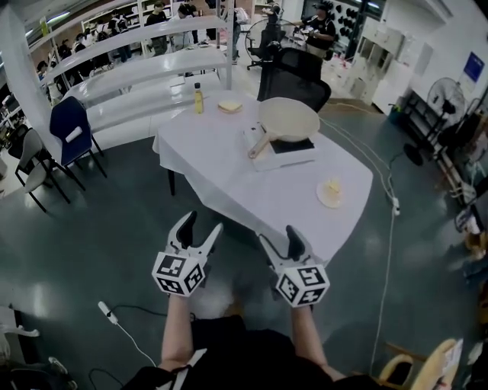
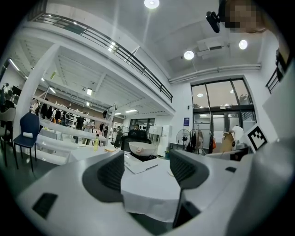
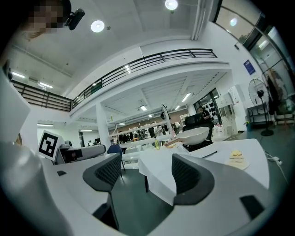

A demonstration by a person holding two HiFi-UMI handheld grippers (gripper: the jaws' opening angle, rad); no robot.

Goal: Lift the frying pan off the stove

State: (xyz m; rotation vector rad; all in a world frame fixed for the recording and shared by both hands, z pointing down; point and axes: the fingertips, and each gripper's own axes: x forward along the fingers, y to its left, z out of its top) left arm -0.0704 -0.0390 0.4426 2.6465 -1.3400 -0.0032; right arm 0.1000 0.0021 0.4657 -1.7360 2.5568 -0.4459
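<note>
Even, fairly bright indoor light comes from round ceiling lamps, which flare white in both gripper views. The white tabletop is nearly blown out at its middle, and the floor shows a dull sheen. All views bow at the edges; the gripper views go black at the corners. The left tool and right tool, close to their lenses, look soft, perhaps out of focus.

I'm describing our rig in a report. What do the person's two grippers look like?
Both the left gripper and right gripper are light grey, with two curved jaws lined with dark ribbed pads. Each carries a white cube with black square markers. The person wears dark clothing.
</note>
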